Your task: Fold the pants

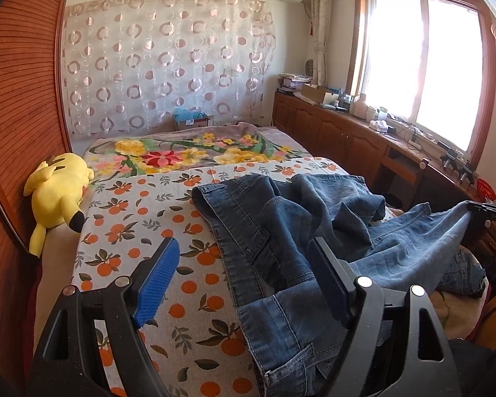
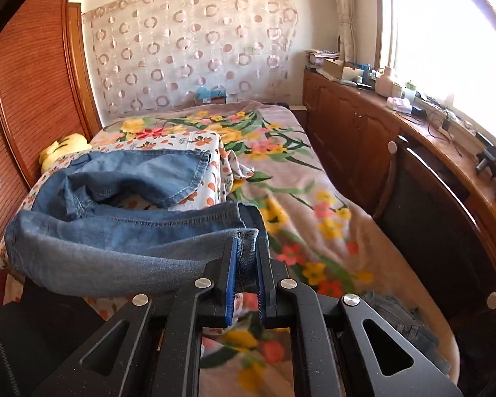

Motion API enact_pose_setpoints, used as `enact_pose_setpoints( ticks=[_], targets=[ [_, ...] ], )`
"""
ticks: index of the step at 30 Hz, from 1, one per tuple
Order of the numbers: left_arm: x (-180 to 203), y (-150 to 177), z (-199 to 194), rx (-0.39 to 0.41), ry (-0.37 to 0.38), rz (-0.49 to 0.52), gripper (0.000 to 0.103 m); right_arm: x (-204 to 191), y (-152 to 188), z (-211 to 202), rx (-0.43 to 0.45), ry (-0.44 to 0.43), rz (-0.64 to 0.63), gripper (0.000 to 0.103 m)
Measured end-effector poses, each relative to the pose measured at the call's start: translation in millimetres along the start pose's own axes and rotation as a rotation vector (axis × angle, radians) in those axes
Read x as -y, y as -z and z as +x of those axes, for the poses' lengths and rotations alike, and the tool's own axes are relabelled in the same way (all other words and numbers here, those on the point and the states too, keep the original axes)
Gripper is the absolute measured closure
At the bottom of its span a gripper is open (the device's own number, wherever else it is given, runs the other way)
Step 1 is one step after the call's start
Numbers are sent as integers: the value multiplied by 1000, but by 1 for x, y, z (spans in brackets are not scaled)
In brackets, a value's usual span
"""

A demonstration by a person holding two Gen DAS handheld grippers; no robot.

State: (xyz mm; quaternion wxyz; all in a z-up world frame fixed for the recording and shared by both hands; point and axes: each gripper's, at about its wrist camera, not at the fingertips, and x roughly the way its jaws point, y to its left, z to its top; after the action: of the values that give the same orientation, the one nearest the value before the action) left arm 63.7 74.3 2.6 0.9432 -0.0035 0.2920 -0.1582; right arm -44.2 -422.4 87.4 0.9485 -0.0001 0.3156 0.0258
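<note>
No fold is made yet: the jeans (image 1: pixel 281 231) lie rumpled on the bed (image 1: pixel 155 231); right gripper (image 2: pixel 248 258) clamps a leg hem, left gripper (image 1: pixel 244 264) gapes wide, empty.

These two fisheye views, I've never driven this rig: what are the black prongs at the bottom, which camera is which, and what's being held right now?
The prongs are two hand-held grippers; each carries a camera looking along its own fingers. The left wrist view shows the left gripper open, hovering over the jeans with nothing gripped. The right wrist view shows the right gripper shut on a leg hem, lifting it. The jeans lie crumpled on the orange-print sheet over a floral blanket. A yellow plush toy sits by the wardrobe.
</note>
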Motion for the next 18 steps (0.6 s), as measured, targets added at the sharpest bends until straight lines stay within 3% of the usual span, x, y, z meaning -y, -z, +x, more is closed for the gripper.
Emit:
enact_pose_setpoints(
  ticks=[6, 9, 11, 13, 18],
  targets=[
    [-1, -1, 10, -19, -4, 1, 22, -24, -12, 7, 22, -8, -34, 87],
    [-2, 0, 13, -24, -4, 0, 22, -32, -16, 10, 49, -19, -45, 79],
    [-2, -1, 18, -29, -4, -1, 22, -39, -19, 16, 69, -33, -47, 66],
    [-3, -3, 25, -35, -2, 0, 22, -51, -20, 28, 83, -53, -49, 56],
    [-8, -10, 51, -66, -7, 7, 22, -80, -25, 86, 84, -136, -45, 53]
  ],
)
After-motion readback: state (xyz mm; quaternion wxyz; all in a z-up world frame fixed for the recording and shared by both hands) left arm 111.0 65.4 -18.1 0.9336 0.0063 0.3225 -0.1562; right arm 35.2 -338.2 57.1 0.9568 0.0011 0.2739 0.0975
